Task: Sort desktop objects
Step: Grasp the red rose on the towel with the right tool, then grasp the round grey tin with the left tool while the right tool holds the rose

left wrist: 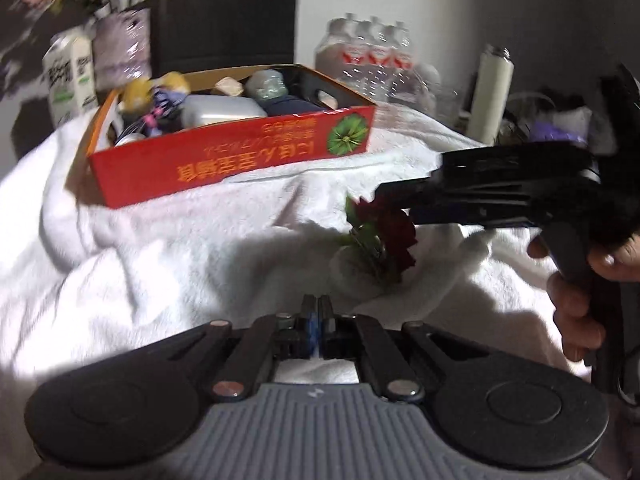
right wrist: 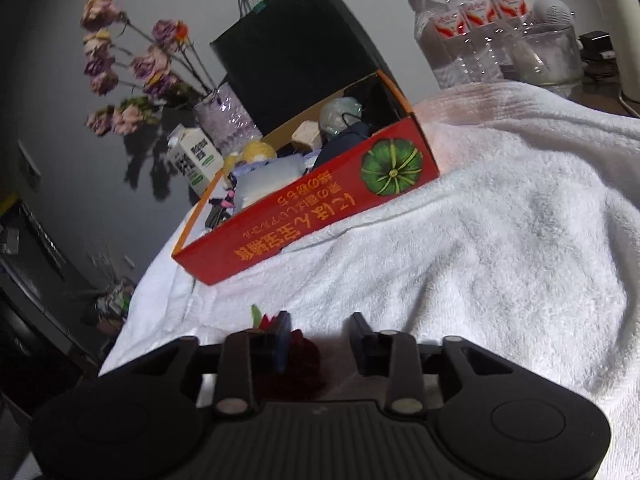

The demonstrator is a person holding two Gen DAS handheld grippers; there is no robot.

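The left gripper (left wrist: 318,316) is closed on nothing, low over the white towel (left wrist: 180,248). The right gripper (right wrist: 320,344) is spread open around a dark red artificial rose (left wrist: 390,236) lying on the towel, near of the red cardboard box (right wrist: 304,216) filled with small objects.

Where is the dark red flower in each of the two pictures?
Left wrist view: the dark red flower lies on the white towel, right of middle, just under the tip of the right gripper.
Right wrist view: the flower sits low in the middle, between the open fingers, close against the left one.
Shared landmark: the red box with the green pumpkin picture.
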